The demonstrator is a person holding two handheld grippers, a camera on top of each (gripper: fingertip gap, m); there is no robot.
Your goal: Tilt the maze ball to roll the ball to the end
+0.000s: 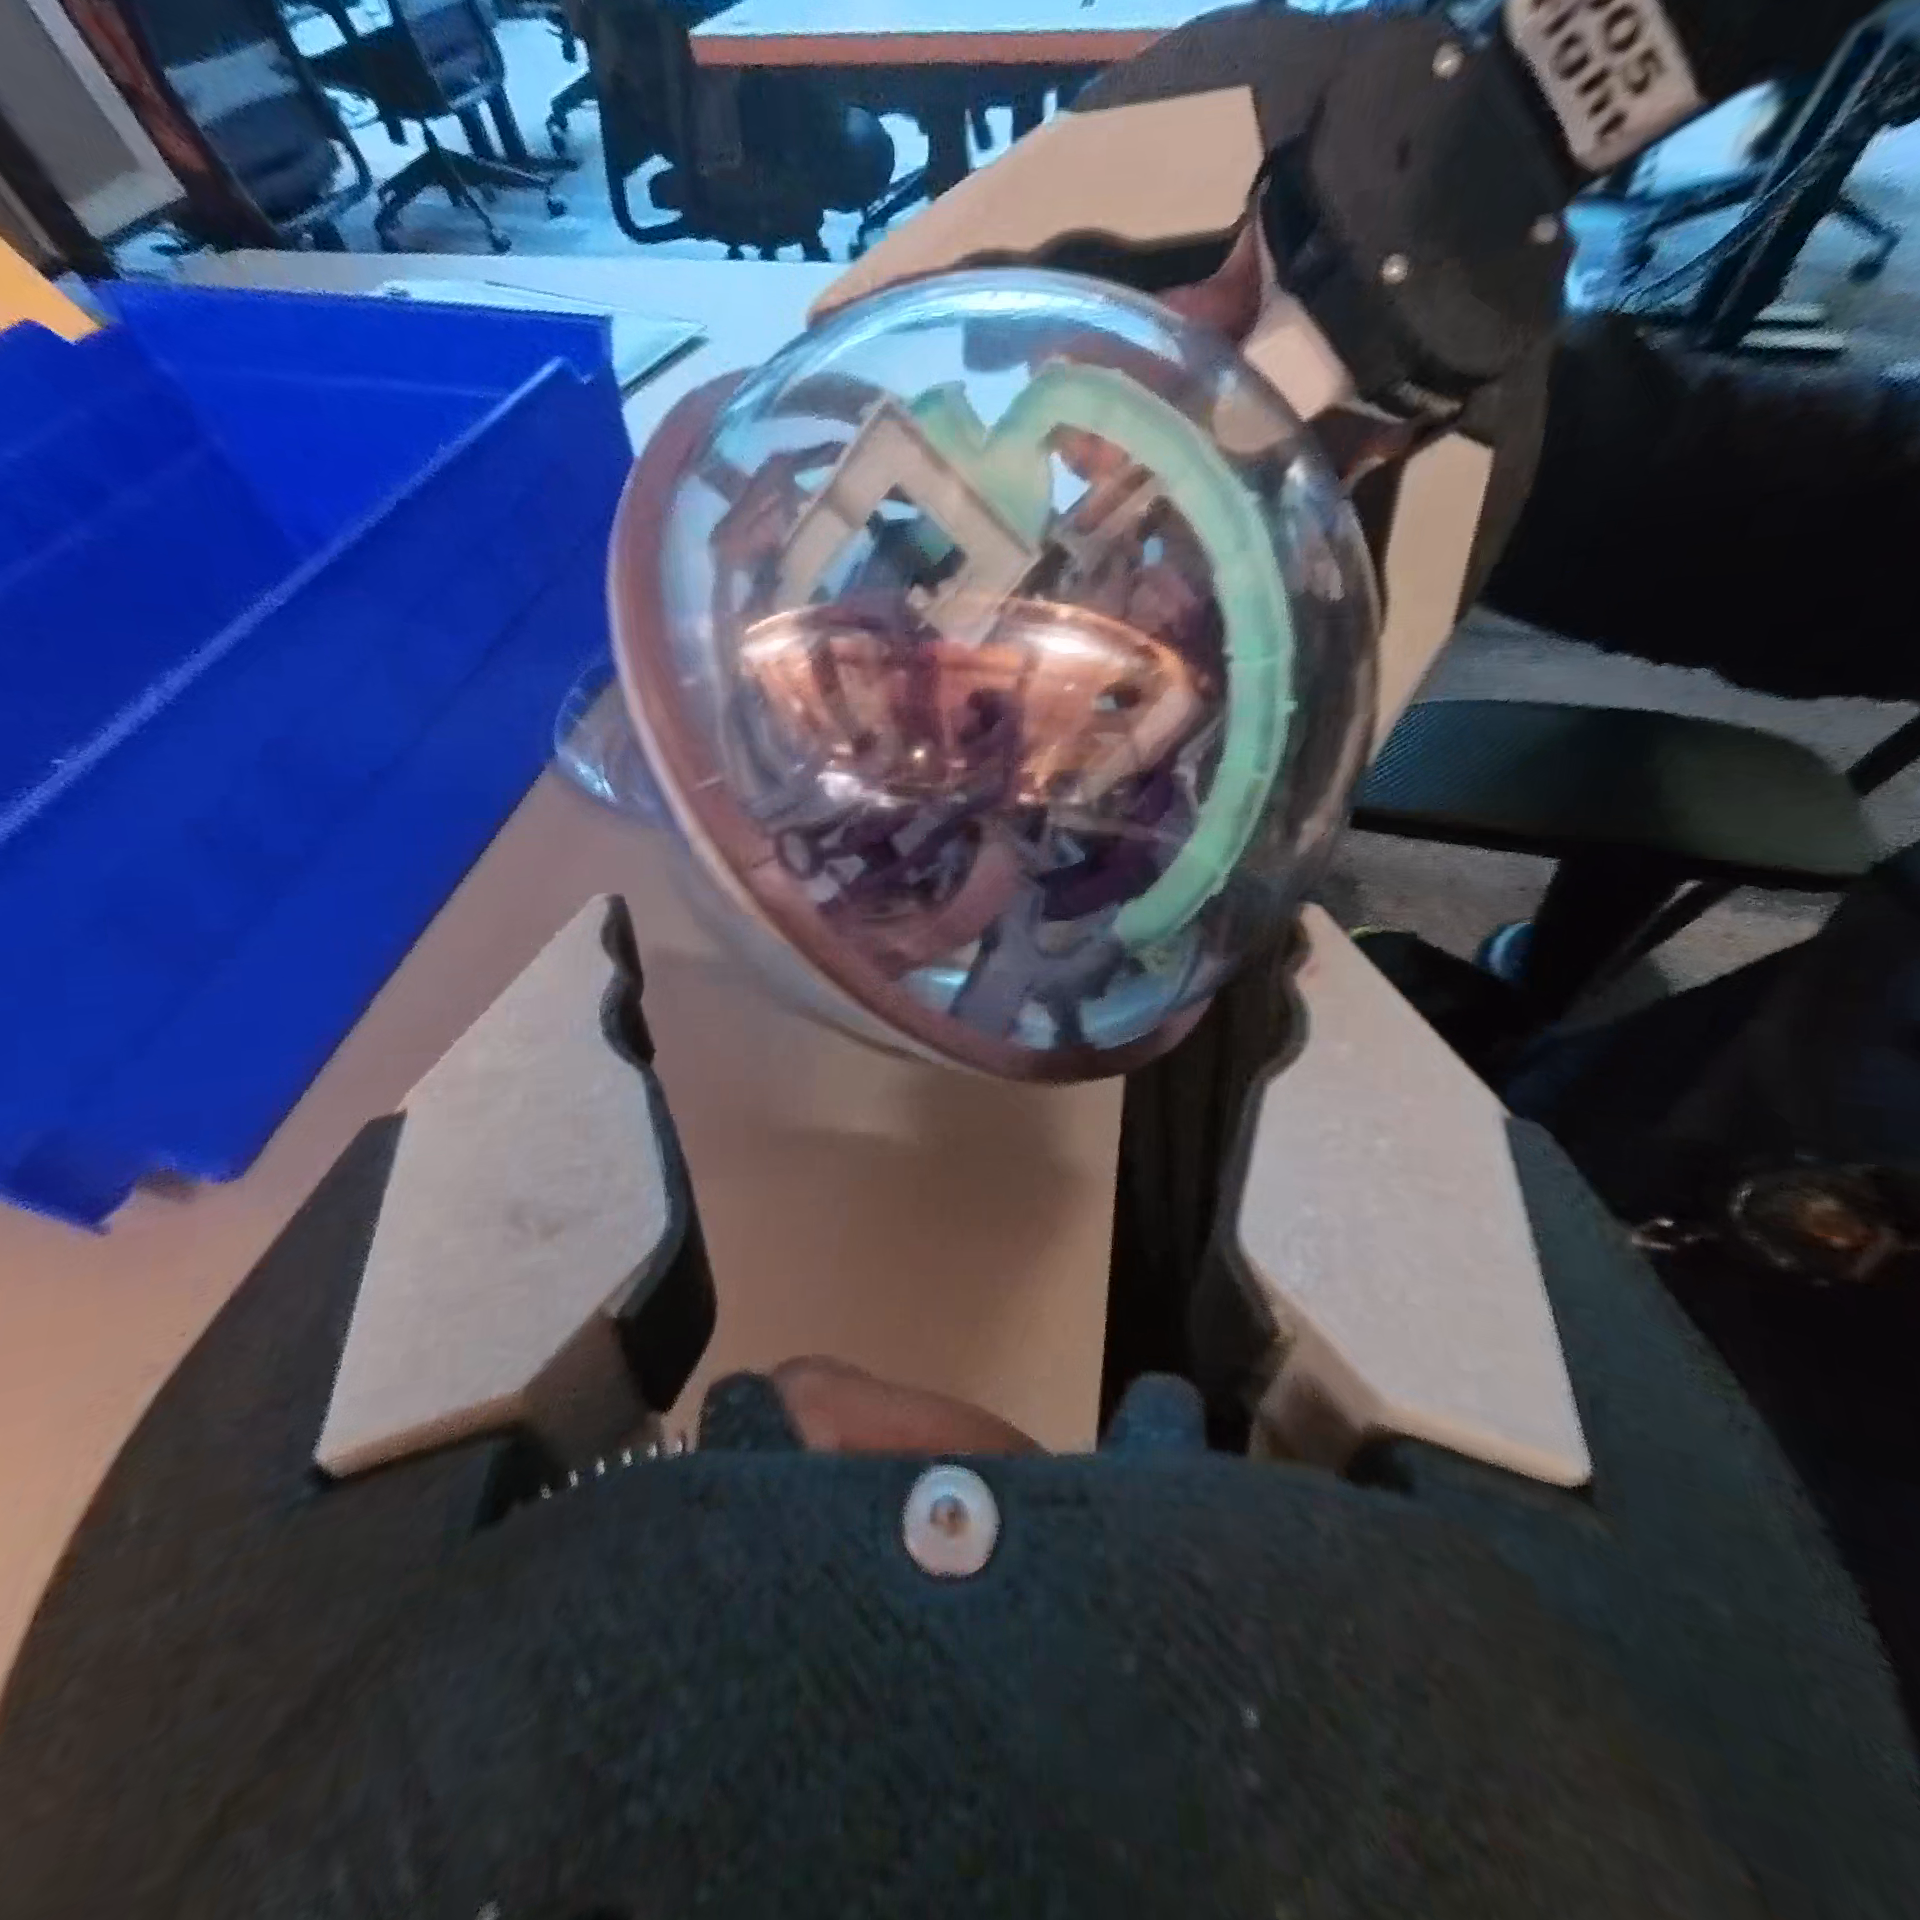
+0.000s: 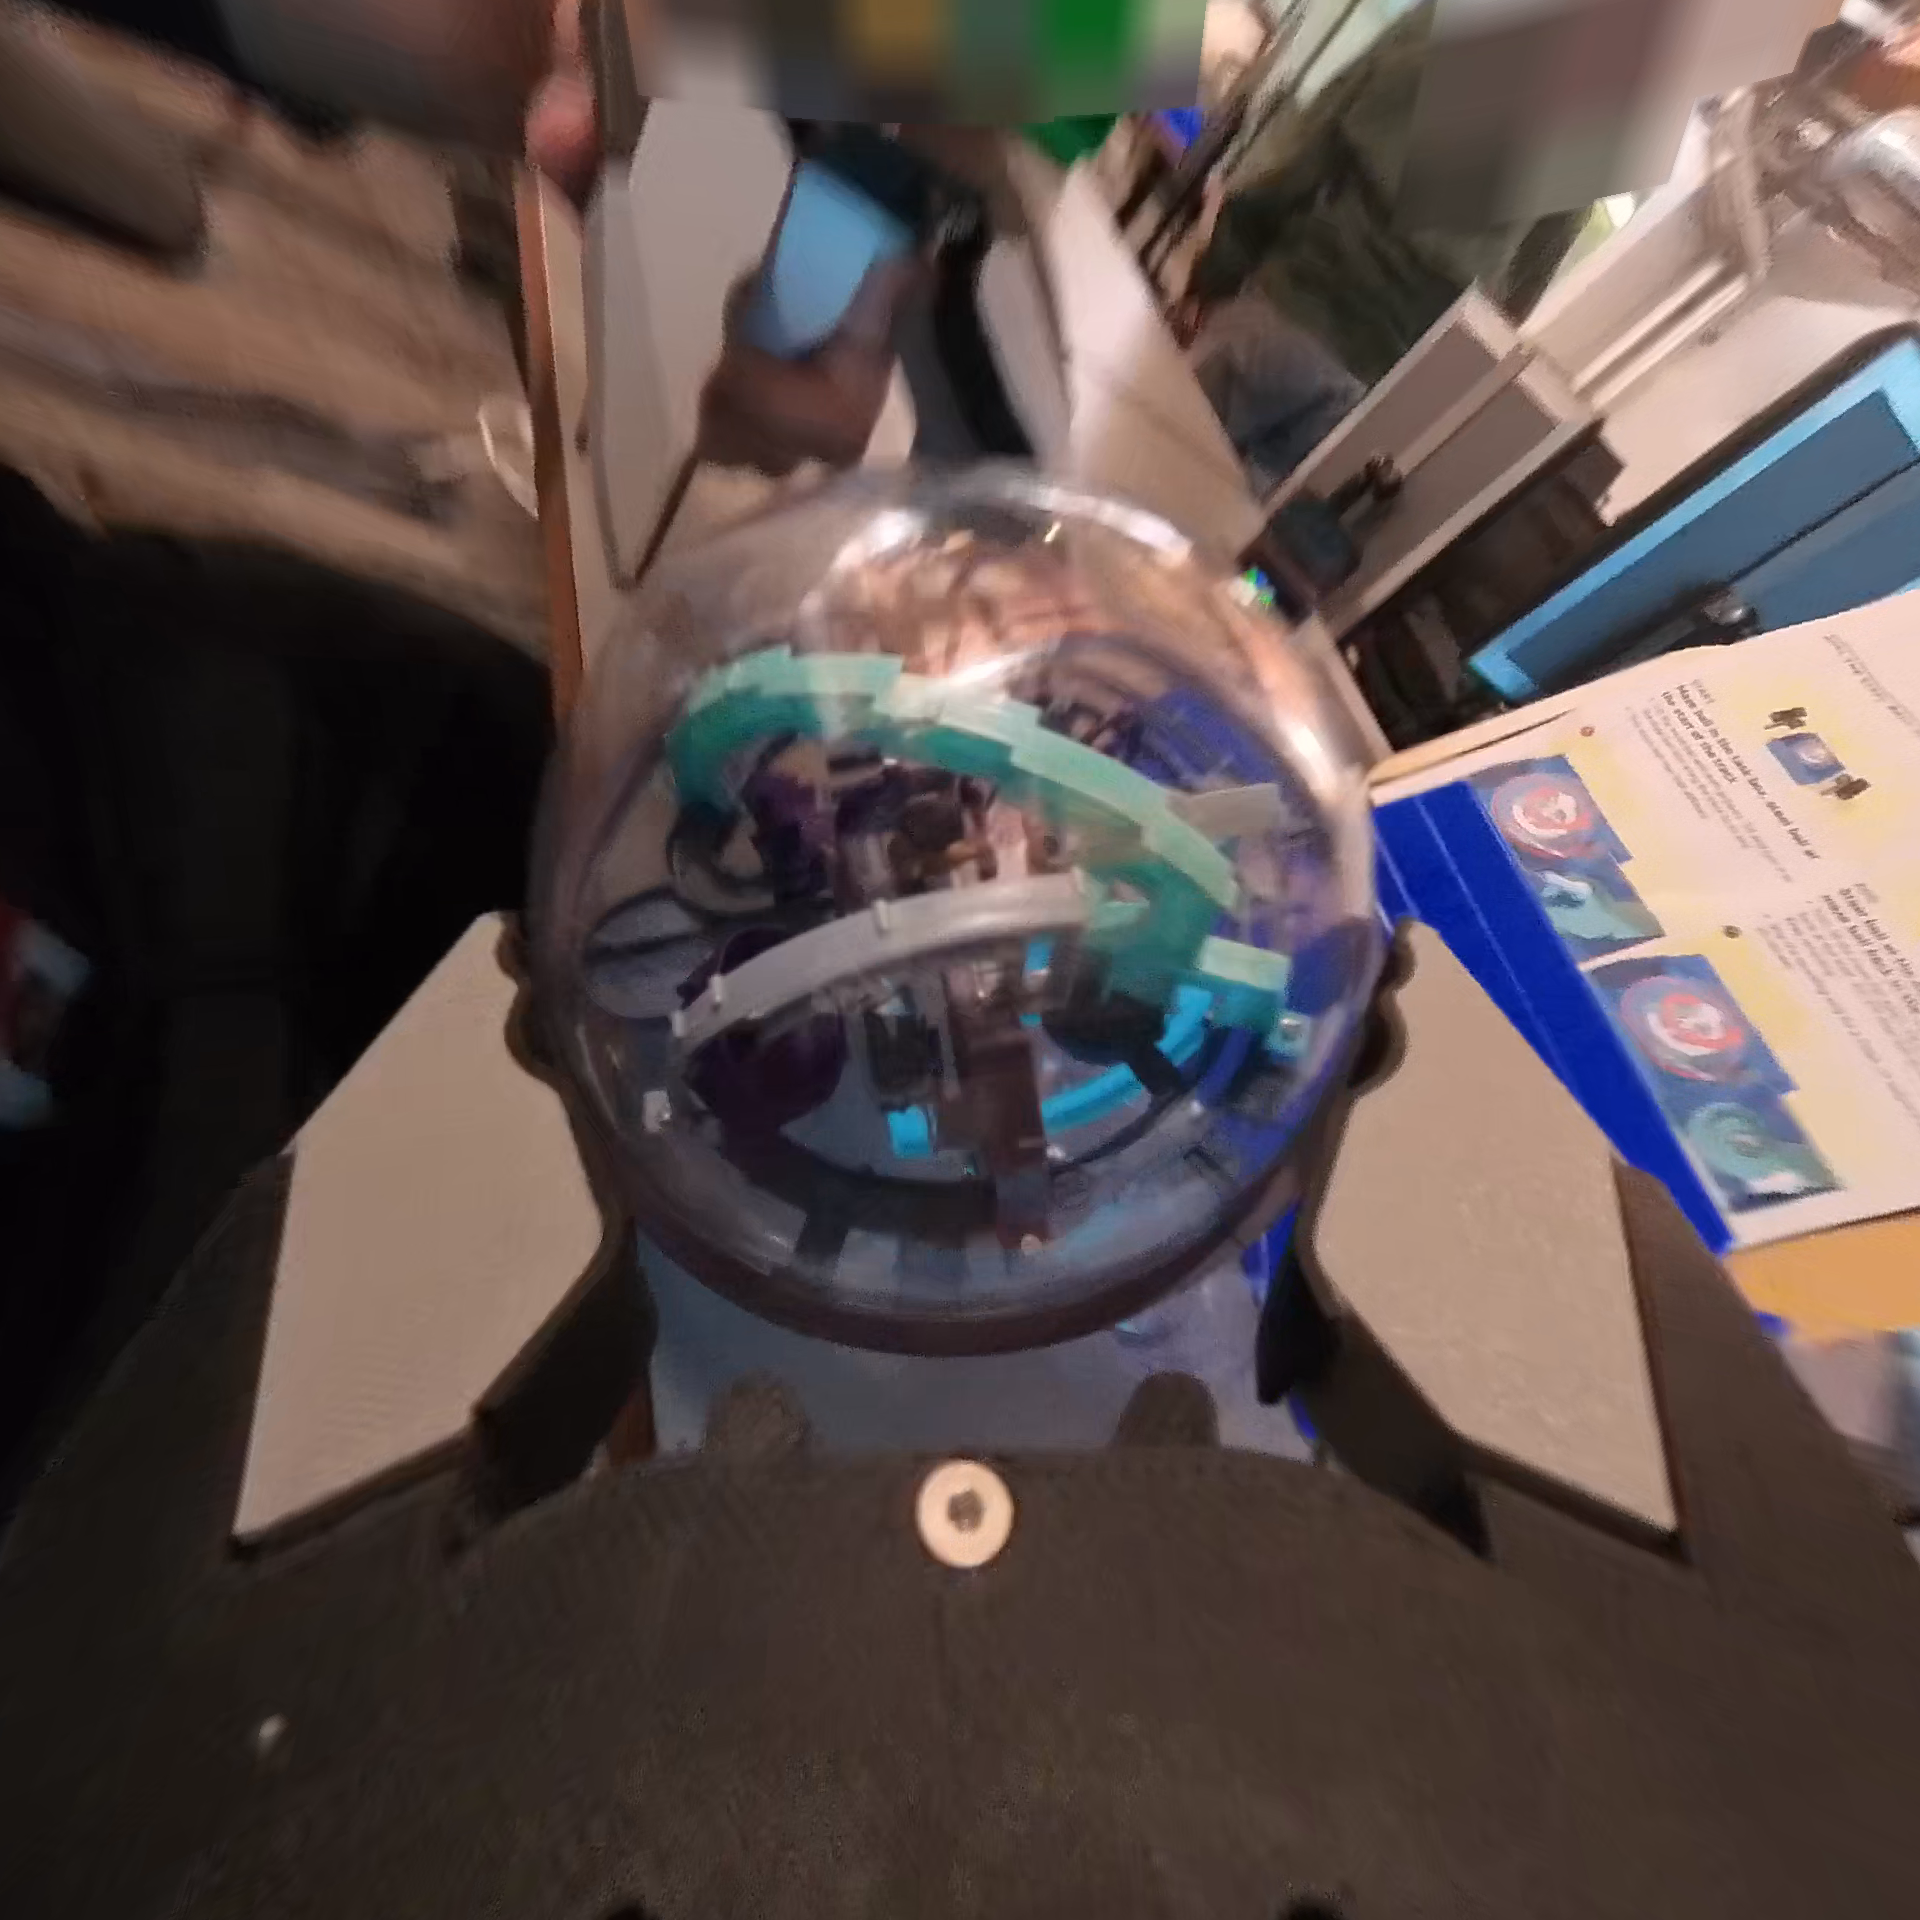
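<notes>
- The maze ball (image 2: 956,935) is a see-through ball with green, grey and purple tracks inside. It is up in the air, above the near edge of the tabletop (image 1: 883,1195), and tipped to one side.
- The right claw (image 2: 951,987) has it. Its two fingers press on the ball's sides, one on each side.
- The left claw (image 1: 956,935) is wide apart, low and close in front of the ball. Its left finger is clear of the ball. Its right finger is just beside the ball, and I can't tell if it touches. It holds nothing.
- I think the tilting step is going on now. I can't find the little ball inside, since the tracks are blurry and busy, so I can't say how far it has rolled.
- The next move, I think, needs slow, small tips, so the little ball does not fall off its track. The left claw could steady the ball.
- A big blue bin (image 1: 260,675) sits on the tabletop to the left. A small clear cup-like thing (image 1: 587,748) lies just behind the ball.
- A sheet with pictures (image 2: 1714,935) lies near the bin.
- A chair (image 1: 1610,790) is off the tabletop's right edge. A wide swing could bump the bin.
</notes>
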